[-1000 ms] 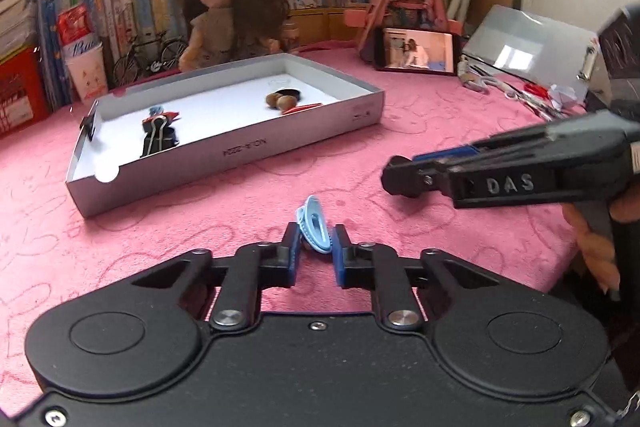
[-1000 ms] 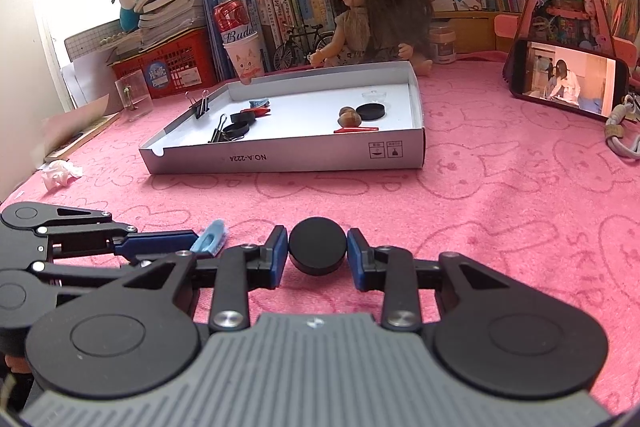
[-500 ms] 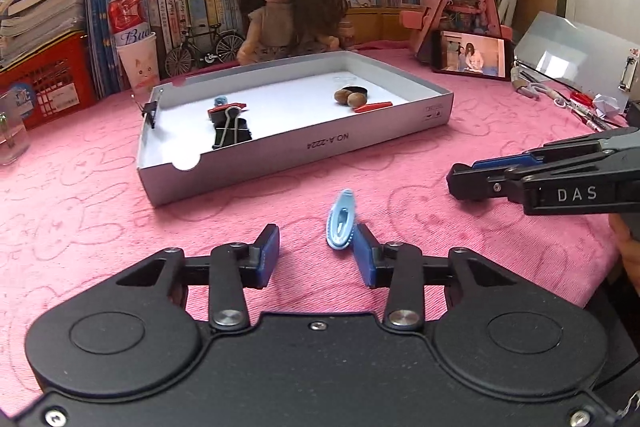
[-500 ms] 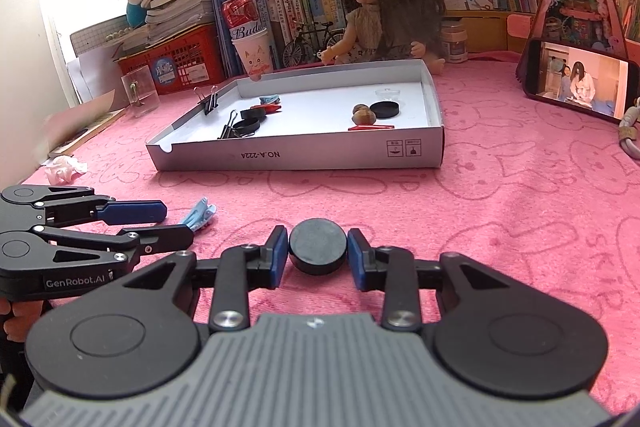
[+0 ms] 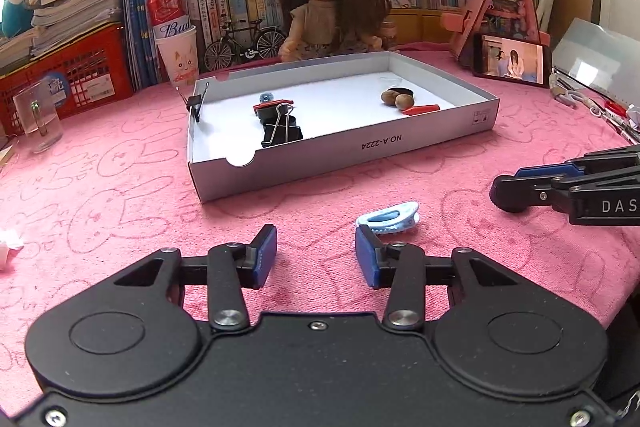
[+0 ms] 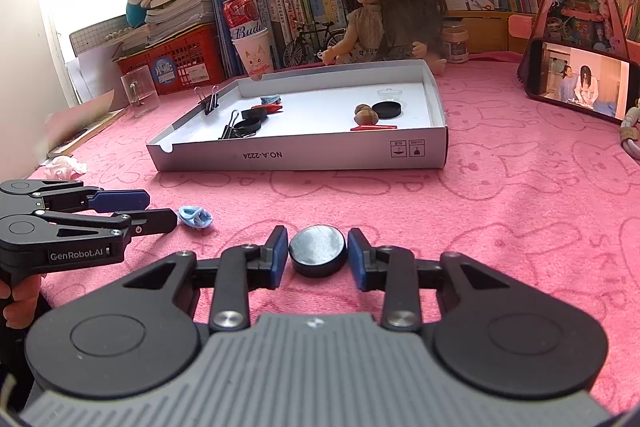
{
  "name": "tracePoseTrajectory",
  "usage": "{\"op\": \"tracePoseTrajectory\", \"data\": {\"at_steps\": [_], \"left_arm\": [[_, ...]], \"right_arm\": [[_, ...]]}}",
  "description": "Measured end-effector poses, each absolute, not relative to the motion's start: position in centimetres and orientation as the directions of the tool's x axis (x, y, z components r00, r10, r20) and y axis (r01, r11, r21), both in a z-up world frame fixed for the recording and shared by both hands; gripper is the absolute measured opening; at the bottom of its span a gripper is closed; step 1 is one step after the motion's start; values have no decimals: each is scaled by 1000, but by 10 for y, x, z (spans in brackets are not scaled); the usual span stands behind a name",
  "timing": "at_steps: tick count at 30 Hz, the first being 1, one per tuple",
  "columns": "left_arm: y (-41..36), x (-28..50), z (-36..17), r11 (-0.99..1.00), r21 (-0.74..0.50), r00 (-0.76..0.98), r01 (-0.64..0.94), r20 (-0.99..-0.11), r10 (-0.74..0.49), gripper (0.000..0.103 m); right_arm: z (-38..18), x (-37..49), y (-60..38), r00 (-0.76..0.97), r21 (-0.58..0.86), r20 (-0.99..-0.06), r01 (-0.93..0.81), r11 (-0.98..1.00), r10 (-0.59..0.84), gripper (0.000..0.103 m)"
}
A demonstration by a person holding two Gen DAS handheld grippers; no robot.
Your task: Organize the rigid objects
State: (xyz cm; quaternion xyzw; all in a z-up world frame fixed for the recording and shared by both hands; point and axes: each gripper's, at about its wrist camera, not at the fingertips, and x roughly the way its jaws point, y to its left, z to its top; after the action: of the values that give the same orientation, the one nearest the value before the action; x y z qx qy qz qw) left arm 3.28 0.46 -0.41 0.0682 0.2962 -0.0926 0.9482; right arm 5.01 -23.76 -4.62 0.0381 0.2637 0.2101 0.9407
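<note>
My left gripper (image 5: 316, 253) is open and empty; it also shows in the right wrist view (image 6: 160, 209). A light blue hair clip (image 5: 390, 219) lies flat on the pink cloth just beyond its right fingertip, and shows in the right wrist view (image 6: 195, 217) too. My right gripper (image 6: 318, 255) has a black round disc (image 6: 318, 254) between its jaws, with a thin gap showing at each pad. The disc rests on the cloth. A grey tray box (image 5: 360, 157) holds binder clips (image 5: 280, 133), brown nuts (image 5: 396, 99), a black disc and red pieces.
A doll (image 5: 332, 15), toy bicycle (image 5: 240, 43), paper cup with a can (image 5: 176, 47) and books stand behind the tray. A phone (image 6: 580, 79) plays at the right. A glass (image 5: 38, 115) and red basket stand at the left. A crumpled tissue (image 6: 64, 165) lies on the cloth.
My left gripper opened and let go of the blue hair clip, which tipped over and now lies flat on the cloth. My right gripper's jaws eased slightly off the black disc.
</note>
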Motion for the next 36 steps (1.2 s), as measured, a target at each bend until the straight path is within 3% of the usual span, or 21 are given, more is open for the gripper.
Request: {"op": "tracePoseTrajectory", "data": {"at_steps": [4, 7, 10, 11, 12, 13, 23, 30, 36], "left_arm": [[0, 29, -1, 974, 46, 813, 220, -560, -157, 42], [-8, 25, 3, 973, 21, 823, 229, -538, -182, 57], [-20, 25, 4, 974, 22, 835, 226, -519, -182, 61], [-24, 27, 4, 976, 23, 836, 217, -521, -173, 62], [-28, 28, 3, 979, 27, 838, 201, -523, -157, 62], [-33, 30, 2, 982, 36, 840, 183, -525, -137, 62], [-42, 39, -11, 996, 37, 832, 79, -553, -46, 62], [-40, 39, -14, 998, 20, 836, 56, -547, -36, 62], [-42, 37, -15, 998, 24, 841, 53, -540, -31, 61]], "right_arm": [[-46, 50, -236, 774, 178, -479, -375, 910, 413, 40], [-46, 50, -235, 778, 173, -477, -375, 911, 410, 40], [-47, 49, -234, 786, 160, -471, -372, 914, 402, 40], [-48, 48, -233, 794, 148, -465, -366, 919, 391, 41], [-48, 47, -232, 807, 132, -458, -353, 926, 373, 52], [-49, 45, -231, 824, 110, -448, -336, 935, 348, 56], [-55, 38, -223, 869, 26, -415, -284, 959, 268, 61], [-59, 38, -219, 884, 23, -409, -237, 971, 226, 69], [-62, 34, -212, 893, -11, -403, -226, 974, 202, 70]]}}
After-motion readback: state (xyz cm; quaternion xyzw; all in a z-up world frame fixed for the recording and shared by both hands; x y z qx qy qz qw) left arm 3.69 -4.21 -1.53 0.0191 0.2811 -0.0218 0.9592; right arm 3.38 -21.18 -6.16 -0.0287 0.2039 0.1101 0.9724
